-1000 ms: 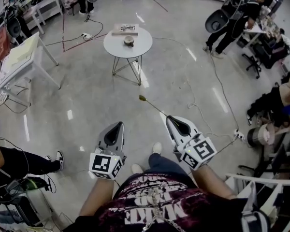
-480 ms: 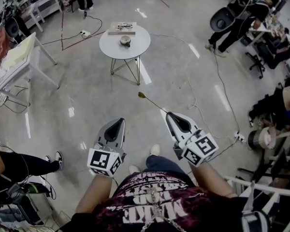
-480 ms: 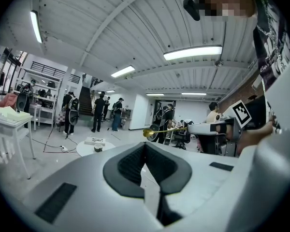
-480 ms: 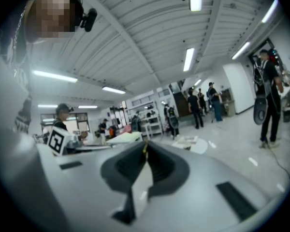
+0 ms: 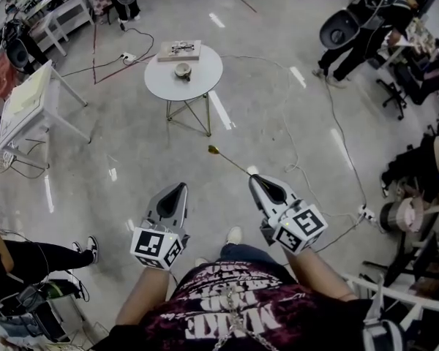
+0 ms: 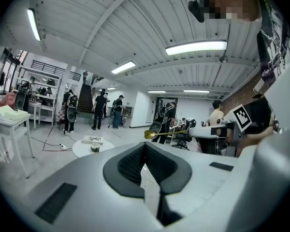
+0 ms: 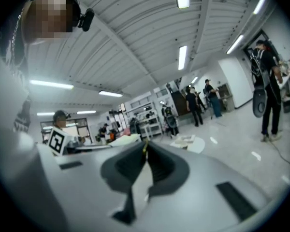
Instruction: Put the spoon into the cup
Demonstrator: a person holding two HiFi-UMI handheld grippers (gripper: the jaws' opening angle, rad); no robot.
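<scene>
1. One relation matters most here: the round white table [image 5: 203, 79] stands well ahead of you across the open floor, a bit left of centre in the head view. Both grippers are well apart from it.
2. Your right gripper [image 5: 254, 178] is clenched on the handle end of the spoon [image 5: 233, 163]. Your left gripper [image 5: 181, 189] has its jaws pressed together with nothing in them. They're side by side, so neither is really nearer, though the left one lines up more with the table.
3. That spoon sticks straight out past the right jaws. Its long axis runs forward and leftward, bowl end leading, so it's pretty much aimed at the table.
4. The cup [image 5: 181, 69] sits near the table's middle, on your side of a flat box [image 5: 178, 50]. My guess is you'll need to close the whole gap first, then tip the bowl down over the rim.
</scene>
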